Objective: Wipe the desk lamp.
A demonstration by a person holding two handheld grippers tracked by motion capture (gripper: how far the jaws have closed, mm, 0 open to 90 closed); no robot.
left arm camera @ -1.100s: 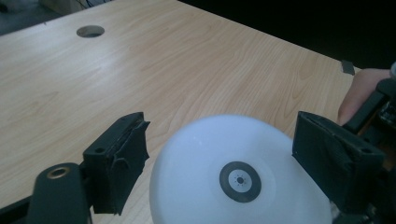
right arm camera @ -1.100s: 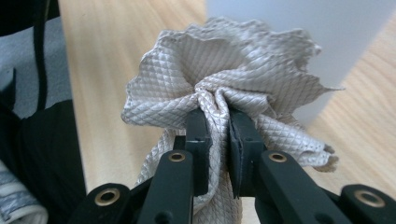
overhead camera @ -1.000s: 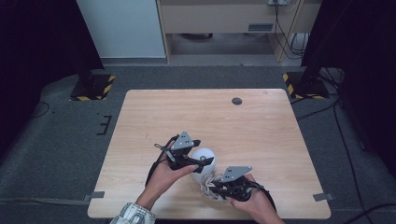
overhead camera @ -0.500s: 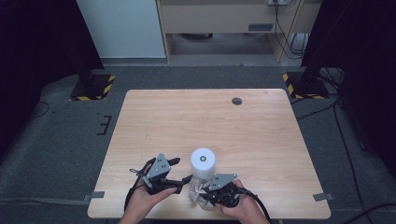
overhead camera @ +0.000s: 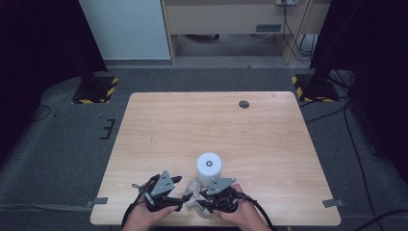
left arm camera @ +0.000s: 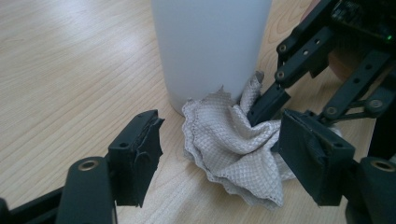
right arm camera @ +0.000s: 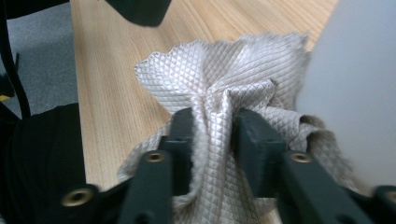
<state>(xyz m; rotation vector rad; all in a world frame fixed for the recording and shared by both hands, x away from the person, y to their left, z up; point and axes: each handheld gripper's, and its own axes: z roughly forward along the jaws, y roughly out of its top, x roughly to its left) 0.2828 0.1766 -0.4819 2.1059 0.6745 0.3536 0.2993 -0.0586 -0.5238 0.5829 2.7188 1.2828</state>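
A crumpled grey quilted cloth (overhead camera: 191,196) lies at the table's near edge, against the foot of an upright white cylinder (overhead camera: 209,167). My right gripper (right arm camera: 217,123) is shut on a bunched fold of the cloth (right arm camera: 219,70), with the cylinder (right arm camera: 355,93) just to its right. My left gripper (left arm camera: 224,158) is open, its jaws spread either side of the cloth (left arm camera: 233,140) and not touching it. In that view the cylinder (left arm camera: 210,46) rises behind and the right gripper (left arm camera: 327,60) pinches the cloth from the right. In the high view the left gripper (overhead camera: 179,199) and right gripper (overhead camera: 201,202) face each other.
The wooden table (overhead camera: 211,125) has a small dark round disc (overhead camera: 244,104) near its far right. Both hands sit at the near edge. Grey carpet and cables (overhead camera: 351,144) surround the table, with cabinets behind.
My left gripper has drawn back from beside the cylinder to the near edge and now faces the cloth. The right gripper has shifted slightly left, keeping hold of the cloth.
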